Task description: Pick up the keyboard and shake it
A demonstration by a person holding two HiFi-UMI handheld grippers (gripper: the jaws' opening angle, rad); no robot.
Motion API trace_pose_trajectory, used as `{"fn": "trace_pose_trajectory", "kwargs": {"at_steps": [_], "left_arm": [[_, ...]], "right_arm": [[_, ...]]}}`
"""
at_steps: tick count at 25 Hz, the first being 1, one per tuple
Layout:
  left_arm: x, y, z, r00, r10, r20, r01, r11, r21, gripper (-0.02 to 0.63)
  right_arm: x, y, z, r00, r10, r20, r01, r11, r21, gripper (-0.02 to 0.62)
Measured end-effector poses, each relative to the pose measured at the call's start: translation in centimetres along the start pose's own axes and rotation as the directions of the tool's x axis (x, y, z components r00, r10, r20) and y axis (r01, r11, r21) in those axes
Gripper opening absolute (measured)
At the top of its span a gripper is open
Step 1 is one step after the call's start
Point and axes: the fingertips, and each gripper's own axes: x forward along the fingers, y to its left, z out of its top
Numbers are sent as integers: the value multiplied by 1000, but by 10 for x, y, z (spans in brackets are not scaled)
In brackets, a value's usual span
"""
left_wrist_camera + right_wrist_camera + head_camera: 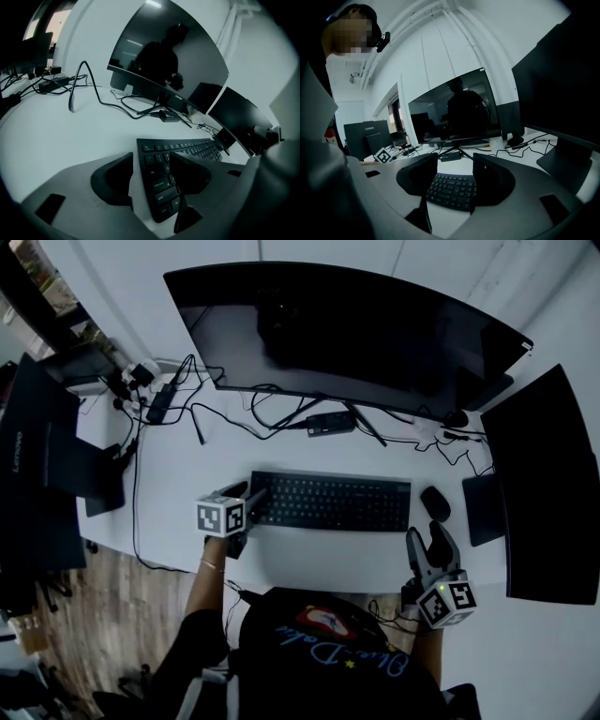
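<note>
The pick-up has not happened yet, as I read it. The keyboard (330, 502) lies flat on the white desk (309, 563), in front of the big curved monitor (347, 334) and just left of the mouse (434, 503).

My left gripper (253, 506) is at the keyboard's left end. In the left gripper view its jaws are spread wide, one over the bare desk just off the edge and the other above the outermost keys. The end of the board sits in the gap, but neither pad looks to be pressing on it.

My right gripper (428, 538) hangs near the right end, on the near side of the mouse. Its jaws are also spread and have nothing in them. The right gripper view shows the keys through the gap, some way beyond the pads.

So reaching is mostly done on the left and only partly on the right. Closing on the board, lifting it and shaking it are all still to do.

The desk is smooth and pale, and the part near me is bare. Its far side is cluttered with black cables (225, 413) and a power brick under the monitor stand. A second dark screen (548, 484) stands at the right and another dark display (37, 456) at the far left. Wooden flooring (103, 596) shows past the desk's left edge — the room's walls are plain white.
</note>
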Motion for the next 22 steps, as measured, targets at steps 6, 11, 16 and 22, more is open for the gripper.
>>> {"fn": "trace_pose_trajectory", "kwargs": {"at_steps": [6,11,16,22], "left_arm": [[12,2,-4,999,2,-46,-2,1000,5,222],[16,2,-3,997,-48,-64,47,999,-23,222],[22,-2,-1,994,-76,-82,76,997,-11,222],[22,1,1,996,-63,-69,59,997,-52,212]], "right_arm": [[11,-1,0,1000,2,-4,-2,1000,15,206],[19,-2,-5,1000,2,-19,-1,1000,14,209],[19,-12,-11,999,-12,-48,12,1000,5,211],[23,-36,-37,993,13,-115,-11,1000,18,212]]}}
